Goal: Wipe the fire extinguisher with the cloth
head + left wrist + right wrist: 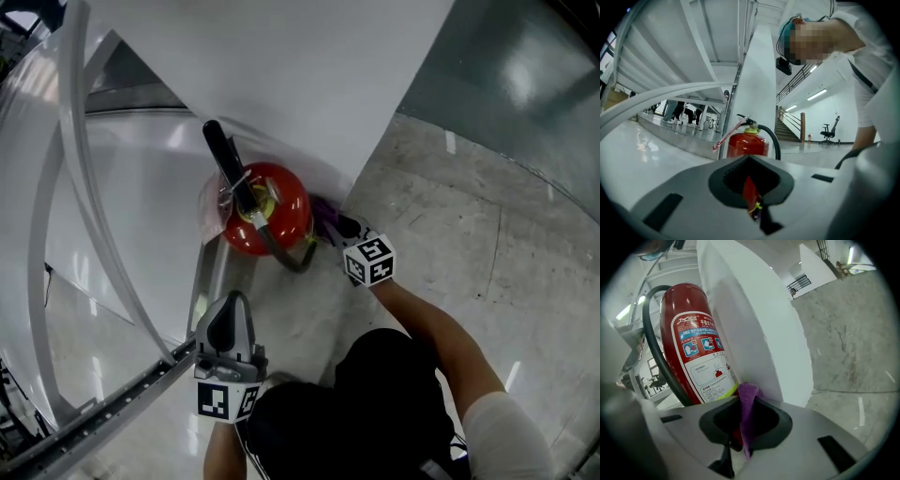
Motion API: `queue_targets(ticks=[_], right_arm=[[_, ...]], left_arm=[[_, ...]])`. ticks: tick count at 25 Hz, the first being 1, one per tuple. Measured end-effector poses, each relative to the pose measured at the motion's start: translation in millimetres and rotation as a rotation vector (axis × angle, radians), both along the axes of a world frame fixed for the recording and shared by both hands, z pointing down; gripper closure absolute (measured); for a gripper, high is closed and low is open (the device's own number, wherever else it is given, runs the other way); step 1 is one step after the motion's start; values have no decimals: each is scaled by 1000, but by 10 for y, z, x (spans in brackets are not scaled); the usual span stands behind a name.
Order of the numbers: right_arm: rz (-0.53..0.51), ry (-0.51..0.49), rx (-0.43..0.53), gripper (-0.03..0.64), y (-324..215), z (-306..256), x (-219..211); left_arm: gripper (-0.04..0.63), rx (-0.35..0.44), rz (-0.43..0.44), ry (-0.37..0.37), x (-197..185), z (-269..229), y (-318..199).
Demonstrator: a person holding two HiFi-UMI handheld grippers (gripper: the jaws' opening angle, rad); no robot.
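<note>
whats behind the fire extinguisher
A slanted white panel stands right behind the fire extinguisher, and the purple cloth is pushed in beside it there. The extinguisher's back and the panel's foot are covered by the red cylinder itself.

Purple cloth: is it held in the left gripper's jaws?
No, the purple fabric cloth is pinched in the right gripper, close to the red cylindrical fire extinguisher.

The fire extinguisher [267, 220] is red, with a black hose [655, 352], a yellow-green band and a white label [705, 364] bearing blue pictures. The cloth [748, 397] is purple. Both the left tool [232, 305] and the right tool [743, 441] are grey, with black-and-white square-patterned cubes. The floor [469, 216] is mottled grey.
</note>
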State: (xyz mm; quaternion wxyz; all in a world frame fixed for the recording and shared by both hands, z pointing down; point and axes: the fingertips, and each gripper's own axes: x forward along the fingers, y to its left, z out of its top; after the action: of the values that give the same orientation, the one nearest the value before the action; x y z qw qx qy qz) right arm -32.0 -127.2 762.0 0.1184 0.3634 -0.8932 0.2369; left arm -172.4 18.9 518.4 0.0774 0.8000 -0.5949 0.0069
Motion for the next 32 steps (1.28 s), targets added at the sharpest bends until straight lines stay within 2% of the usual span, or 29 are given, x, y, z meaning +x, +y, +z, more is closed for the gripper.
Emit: queue_targets(ticks=[4, 6, 10, 16, 24, 28, 32], right_arm=[[-17, -34, -17, 560, 23, -45, -72], [-51, -42, -2, 560, 51, -127, -107], [-109, -63, 22, 560, 135, -320, -202], [-109, -112, 20, 560, 185, -445, -196], [-124, -202, 36, 560, 174, -946, -206], [-115, -288, 9, 560, 132, -1219, -201], [-109, -336, 15, 560, 118, -1557, -189]], left_arm=[[591, -69, -11, 56, 38, 196, -30], [591, -85, 5, 62, 106, 256, -59], [591, -87, 43, 59, 240, 270, -103], [591, -79, 71, 41, 327, 258, -128], [591, -109, 107, 71, 511, 364, -198], [591, -82, 88, 54, 493, 312, -229], [591, -78, 16, 36, 361, 255, -276]])
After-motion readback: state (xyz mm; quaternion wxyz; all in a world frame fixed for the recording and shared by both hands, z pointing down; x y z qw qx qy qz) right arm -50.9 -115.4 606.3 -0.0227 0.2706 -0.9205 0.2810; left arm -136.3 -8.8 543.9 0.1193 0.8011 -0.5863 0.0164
